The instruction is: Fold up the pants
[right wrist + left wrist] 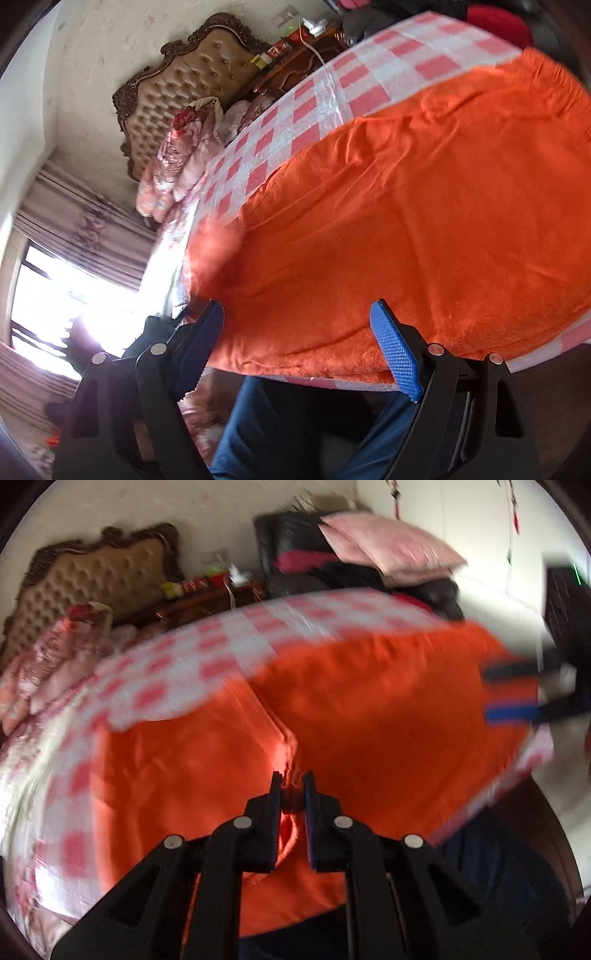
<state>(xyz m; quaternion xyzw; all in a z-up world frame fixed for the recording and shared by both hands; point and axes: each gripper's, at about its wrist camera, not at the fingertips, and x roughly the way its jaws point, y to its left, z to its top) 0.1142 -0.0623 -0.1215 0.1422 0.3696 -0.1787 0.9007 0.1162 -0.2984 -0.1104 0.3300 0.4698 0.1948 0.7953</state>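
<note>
Orange fleece pants (369, 701) lie spread over a pink-and-white checked cloth (240, 638). A folded layer of them lifts toward my left gripper (293, 786), which is shut on a bunched edge of the fabric. This view is blurred by motion. My right gripper (509, 692) shows at the right edge over the pants, its blue pads apart. In the right wrist view the pants (406, 221) fill the frame on the checked cloth (325, 96). There the right gripper (295, 325) stands open just above the near edge of the fabric, with nothing pinched.
A tufted brown headboard (103, 576) and a rolled floral quilt (48, 657) lie beyond the cloth. Pink pillows (388, 542) rest on a black chair, and a cluttered nightstand (207, 602) stands behind. A person's jeans (280, 424) are below the near edge. A bright window (55, 295) is at left.
</note>
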